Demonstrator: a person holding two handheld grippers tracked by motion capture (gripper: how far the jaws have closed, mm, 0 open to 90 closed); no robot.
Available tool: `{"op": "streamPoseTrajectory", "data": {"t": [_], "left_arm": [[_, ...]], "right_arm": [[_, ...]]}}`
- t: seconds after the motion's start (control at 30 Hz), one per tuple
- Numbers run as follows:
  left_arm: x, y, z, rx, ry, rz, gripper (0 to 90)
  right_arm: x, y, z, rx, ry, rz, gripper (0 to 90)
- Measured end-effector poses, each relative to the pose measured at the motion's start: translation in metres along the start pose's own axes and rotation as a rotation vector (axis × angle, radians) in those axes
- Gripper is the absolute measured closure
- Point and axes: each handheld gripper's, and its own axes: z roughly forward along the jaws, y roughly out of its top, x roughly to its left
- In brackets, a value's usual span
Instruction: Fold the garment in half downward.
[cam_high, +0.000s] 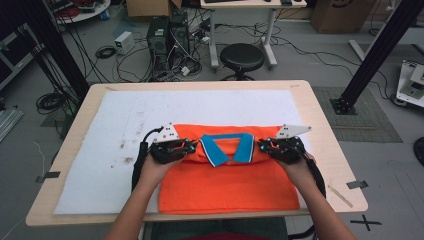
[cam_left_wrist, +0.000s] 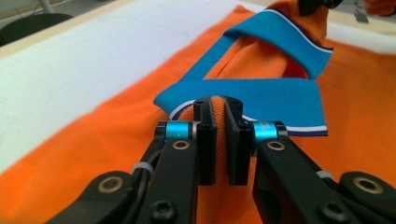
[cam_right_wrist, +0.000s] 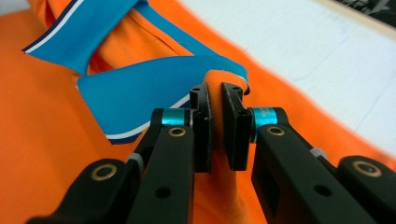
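Each claw, left claw (cam_high: 192, 148) and right claw (cam_high: 261, 146), is clamped on the orange polo shirt (cam_high: 230, 185), its blue collar (cam_high: 227, 148) between them.

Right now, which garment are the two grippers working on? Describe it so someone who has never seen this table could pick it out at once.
On the wooden table lies a white mat, and near its front edge sits a folded orange polo shirt. The left gripper and right gripper each pinch its shoulder fabric beside the neck. Its blue collar, edged in white and dark stripes, sets it apart.
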Motion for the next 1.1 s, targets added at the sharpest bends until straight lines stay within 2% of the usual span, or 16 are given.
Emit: {"op": "streamPoseTrajectory", "data": {"t": [0.27,0.37,0.47,0.63,0.67,0.9,1.0,1.1], "left_arm": [[-0.014,-0.025,-0.001,0.05,-0.034,-0.018,83.5],[-0.015,-0.029,-0.002,0.055,-0.024,-0.031,81.0],[-0.012,-0.026,-0.004,0.035,-0.012,-0.052,73.3],[-0.008,-0.018,-0.006,-0.007,-0.001,-0.11,48.9],[-0.007,-0.016,-0.006,-0.013,0.0,-0.115,46.6],[-0.001,-0.002,0.008,-0.019,0.01,-0.131,39.9],[0.002,0.001,0.017,-0.01,0.022,-0.138,39.2],[0.005,0.003,0.025,-0.002,0.014,-0.153,37.6]], "right_arm": [[0.016,-0.026,-0.012,0.011,0.032,-0.006,83.7],[0.018,-0.029,-0.013,0.005,0.042,-0.014,82.3],[0.018,-0.03,-0.012,-0.008,0.045,-0.002,78.5],[0.015,-0.029,-0.015,-0.025,0.055,0.016,63.6],[0.014,-0.028,-0.016,-0.026,0.068,0.018,61.7],[0.004,-0.014,-0.016,-0.053,0.049,0.041,56.7],[-0.003,-0.008,-0.009,-0.05,0.046,0.061,55.2],[-0.008,-0.004,0.002,-0.031,0.059,0.066,52.0]]}}
